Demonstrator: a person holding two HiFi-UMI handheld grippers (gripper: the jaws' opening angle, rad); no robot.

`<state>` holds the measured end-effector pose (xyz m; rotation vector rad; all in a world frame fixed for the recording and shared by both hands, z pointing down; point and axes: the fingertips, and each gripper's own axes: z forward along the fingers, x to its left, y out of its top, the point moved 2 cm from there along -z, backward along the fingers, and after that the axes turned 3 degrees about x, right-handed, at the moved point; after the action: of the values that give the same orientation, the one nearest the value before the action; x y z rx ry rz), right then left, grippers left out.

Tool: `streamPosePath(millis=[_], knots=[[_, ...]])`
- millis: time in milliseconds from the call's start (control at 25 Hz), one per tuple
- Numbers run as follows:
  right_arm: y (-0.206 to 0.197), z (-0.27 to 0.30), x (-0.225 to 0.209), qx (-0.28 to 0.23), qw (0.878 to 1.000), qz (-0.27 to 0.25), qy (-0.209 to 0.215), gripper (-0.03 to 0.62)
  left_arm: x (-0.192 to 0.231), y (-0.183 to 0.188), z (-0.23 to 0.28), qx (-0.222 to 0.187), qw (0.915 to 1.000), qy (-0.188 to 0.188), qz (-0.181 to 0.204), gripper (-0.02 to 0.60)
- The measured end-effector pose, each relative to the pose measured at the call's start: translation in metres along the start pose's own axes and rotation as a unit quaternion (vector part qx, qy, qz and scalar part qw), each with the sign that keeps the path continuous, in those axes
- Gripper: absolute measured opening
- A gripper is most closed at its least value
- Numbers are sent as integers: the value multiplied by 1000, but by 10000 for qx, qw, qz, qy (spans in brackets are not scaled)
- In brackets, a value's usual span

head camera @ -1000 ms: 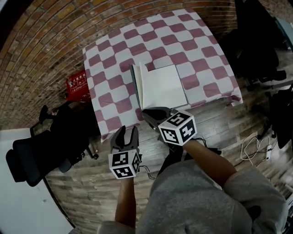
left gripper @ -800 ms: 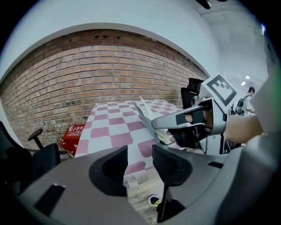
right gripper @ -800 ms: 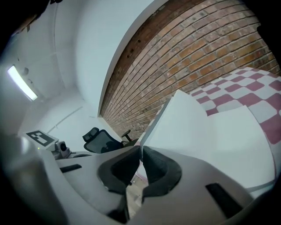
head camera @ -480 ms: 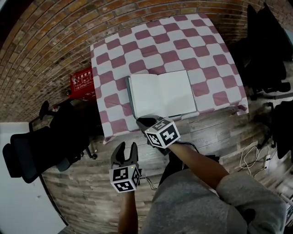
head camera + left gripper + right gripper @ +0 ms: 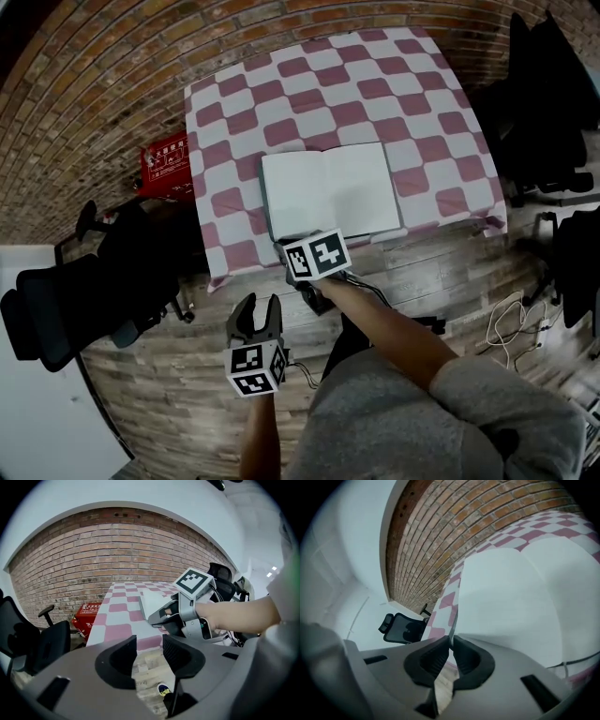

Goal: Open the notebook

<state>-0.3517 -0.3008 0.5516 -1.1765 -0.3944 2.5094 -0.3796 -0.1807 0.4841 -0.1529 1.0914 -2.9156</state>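
Observation:
The notebook (image 5: 328,192) lies spread open with blank white pages up on the pink-and-white checkered table (image 5: 234,112). My right gripper (image 5: 284,247) sits at the notebook's near-left corner, shut on the thin dark edge of the left cover; that edge runs into its jaws (image 5: 451,641) in the right gripper view, beside the white pages (image 5: 511,602). My left gripper (image 5: 255,306) hangs over the wooden floor, short of the table, open and empty. In the left gripper view its jaws (image 5: 149,645) frame the floor, with the right gripper (image 5: 155,618) and notebook (image 5: 149,601) ahead.
A red box (image 5: 161,167) stands on the floor left of the table. A black office chair (image 5: 56,309) is at the left, more dark chairs (image 5: 553,112) at the right. Cables (image 5: 511,314) lie on the floor to the right. A brick wall is behind the table.
The cover, standing up a second ago, now lies flat to the left and the notebook is fully open. My right gripper came down and left with it. The left gripper shifted slightly.

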Motion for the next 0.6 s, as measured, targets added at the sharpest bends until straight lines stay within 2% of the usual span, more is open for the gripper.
streamPosePath(millis=[280, 440, 600], knots=[[-7, 13, -10, 126, 9978, 540, -361, 38, -2, 7, 0, -58, 10000, -20, 23, 172], [-6, 13, -9, 79, 9983, 400, -406, 38, -2, 8, 1, -118, 9999, 4, 11, 172], [-9, 13, -4, 5, 9992, 42, -393, 39, -6, 10, -2, -160, 9999, -23, 8, 172]])
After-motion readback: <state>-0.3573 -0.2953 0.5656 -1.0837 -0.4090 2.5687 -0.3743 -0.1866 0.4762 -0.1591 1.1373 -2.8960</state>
